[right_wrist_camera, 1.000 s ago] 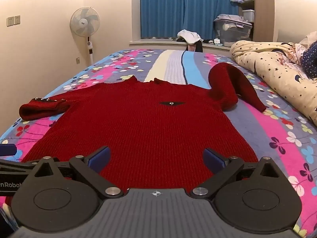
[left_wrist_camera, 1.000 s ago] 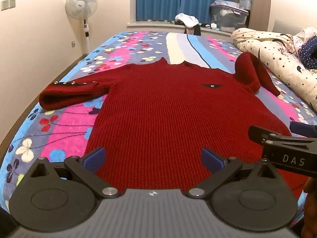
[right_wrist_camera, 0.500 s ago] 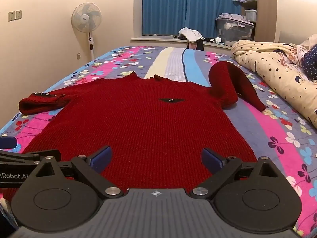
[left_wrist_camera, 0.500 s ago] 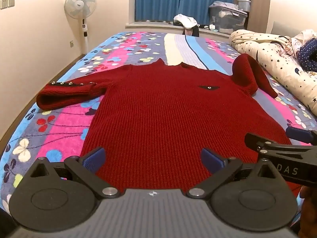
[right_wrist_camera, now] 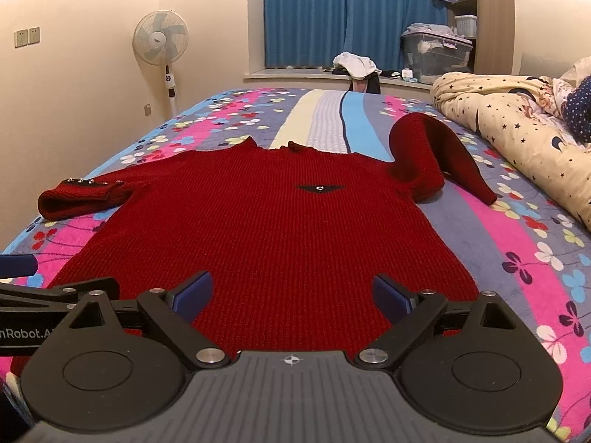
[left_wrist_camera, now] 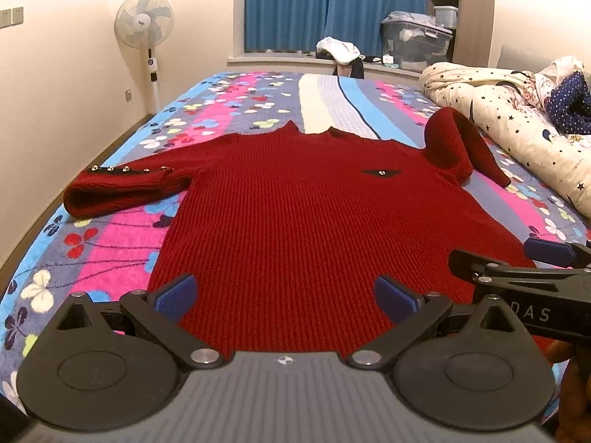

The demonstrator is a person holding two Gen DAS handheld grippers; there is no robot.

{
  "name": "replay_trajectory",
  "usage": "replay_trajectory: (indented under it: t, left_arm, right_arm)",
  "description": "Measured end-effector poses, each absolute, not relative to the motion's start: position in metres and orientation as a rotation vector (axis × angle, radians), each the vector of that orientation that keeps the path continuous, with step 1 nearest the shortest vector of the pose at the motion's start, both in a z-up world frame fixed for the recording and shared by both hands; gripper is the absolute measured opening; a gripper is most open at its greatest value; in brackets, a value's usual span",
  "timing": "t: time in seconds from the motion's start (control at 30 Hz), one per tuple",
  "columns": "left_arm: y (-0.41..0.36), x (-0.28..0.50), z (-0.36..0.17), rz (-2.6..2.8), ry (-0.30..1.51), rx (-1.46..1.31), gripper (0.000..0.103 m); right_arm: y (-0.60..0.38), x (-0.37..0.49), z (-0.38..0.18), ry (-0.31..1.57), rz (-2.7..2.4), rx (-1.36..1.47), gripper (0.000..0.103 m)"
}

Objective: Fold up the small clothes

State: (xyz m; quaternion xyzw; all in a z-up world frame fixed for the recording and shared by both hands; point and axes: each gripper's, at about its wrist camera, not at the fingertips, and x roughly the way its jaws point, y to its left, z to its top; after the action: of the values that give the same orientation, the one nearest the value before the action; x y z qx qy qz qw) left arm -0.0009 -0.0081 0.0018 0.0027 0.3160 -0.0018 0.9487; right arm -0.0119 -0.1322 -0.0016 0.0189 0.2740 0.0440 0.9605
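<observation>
the red sweater is a chunky rib knit, the ribs running in fine straight lines from hem to neck. it lies flat and face up on the bedspread, a fuzzy fleece striped pink, blue and grey with printed clover flowers. a small black diamond patch with a metal stud sits on the chest. one sleeve stretches flat to my left, its cuff a dark band with a row of small metal studs; the other sleeve is bunched up and humped near the shoulder, its end trailing towards a soft cream quilt with dark stars.

my left gripper hangs over the hem with its fingers wide apart, the blue textured pads clamped on nothing; whether they brush the knit i cannot tell. my right gripper is beside it over the same hem, fingers spread just as wide and empty. each shows at the edge of the other's view.

the sweater's long axis runs straight away from me, hem nearest, neckline pointing at the blue curtains and a white pedestal fan.
</observation>
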Motion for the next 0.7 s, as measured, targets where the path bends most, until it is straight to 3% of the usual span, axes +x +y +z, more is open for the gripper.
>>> replay_trajectory:
  t: [0.7]
  left_arm:
    - [-0.007, 0.0007, 0.0034, 0.008, 0.624, 0.004, 0.102]
  right_arm:
    - [-0.1286, -0.0146, -0.0011, 0.523, 0.089, 0.036, 0.086]
